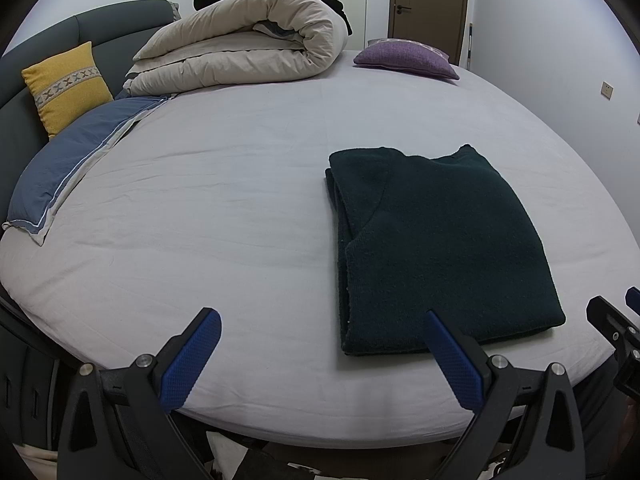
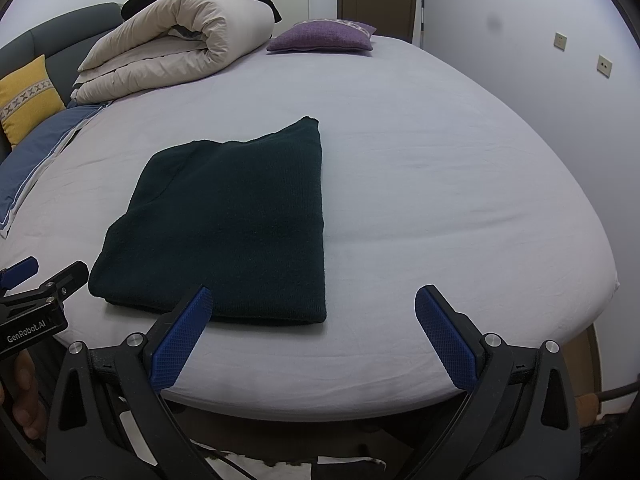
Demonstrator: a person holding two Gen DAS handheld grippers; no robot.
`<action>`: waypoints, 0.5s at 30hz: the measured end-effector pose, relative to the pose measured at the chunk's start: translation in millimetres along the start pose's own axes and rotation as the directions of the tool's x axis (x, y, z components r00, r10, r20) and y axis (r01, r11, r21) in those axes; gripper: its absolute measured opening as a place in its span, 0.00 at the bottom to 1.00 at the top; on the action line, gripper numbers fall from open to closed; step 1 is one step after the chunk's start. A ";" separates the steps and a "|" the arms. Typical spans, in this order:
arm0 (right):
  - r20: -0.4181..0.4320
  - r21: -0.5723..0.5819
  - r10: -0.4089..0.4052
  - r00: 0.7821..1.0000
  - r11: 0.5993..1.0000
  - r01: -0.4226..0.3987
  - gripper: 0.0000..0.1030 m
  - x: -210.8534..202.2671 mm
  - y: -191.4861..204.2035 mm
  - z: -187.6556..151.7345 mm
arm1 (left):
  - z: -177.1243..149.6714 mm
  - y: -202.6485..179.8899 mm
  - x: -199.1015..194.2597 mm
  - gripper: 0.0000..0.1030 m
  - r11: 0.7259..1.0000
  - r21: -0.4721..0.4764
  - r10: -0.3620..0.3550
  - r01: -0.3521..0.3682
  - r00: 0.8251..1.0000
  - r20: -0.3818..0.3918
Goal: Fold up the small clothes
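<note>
The bed (image 1: pixel 240 200) fills both views, with a rolled duvet (image 1: pixel 248 52) at its far side. A folded dark sweater (image 1: pixel 440 248) lies flat near the front edge. Both grippers hover apart from it, jaws wide and empty: left gripper (image 1: pixel 324 328), right gripper (image 2: pixel 314 304). Only the right view shows a hand (image 2: pixel 24 400), cut off at the frame edge. The yellow cushion (image 1: pixel 66 80) is whole only in the left view.
</note>
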State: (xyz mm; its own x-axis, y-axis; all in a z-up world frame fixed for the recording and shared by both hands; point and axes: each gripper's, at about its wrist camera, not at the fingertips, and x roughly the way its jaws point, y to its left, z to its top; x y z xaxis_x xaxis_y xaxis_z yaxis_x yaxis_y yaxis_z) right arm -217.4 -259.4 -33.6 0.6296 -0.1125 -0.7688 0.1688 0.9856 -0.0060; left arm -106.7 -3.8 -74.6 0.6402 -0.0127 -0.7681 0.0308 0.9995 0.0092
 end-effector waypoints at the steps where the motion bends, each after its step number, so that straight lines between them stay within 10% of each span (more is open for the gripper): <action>1: 0.000 -0.001 0.001 1.000 1.000 -0.001 1.00 0.3 -0.6 0.3 | 0.3 -0.3 0.1 1.00 1.000 0.000 0.001 -0.001 1.000 0.000; 15: 0.000 -0.002 0.000 1.000 1.000 0.000 1.00 0.1 0.9 -0.5 | 0.4 0.2 0.2 1.00 1.000 0.001 0.000 0.000 1.000 0.000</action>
State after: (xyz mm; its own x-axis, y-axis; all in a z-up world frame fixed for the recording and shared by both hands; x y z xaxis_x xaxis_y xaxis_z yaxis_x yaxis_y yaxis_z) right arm -217.5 -258.5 -34.0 0.6295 -0.1125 -0.7688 0.1675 0.9858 -0.0070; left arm -106.2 -3.6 -74.4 0.6402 -0.0130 -0.7681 0.0315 0.9995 0.0094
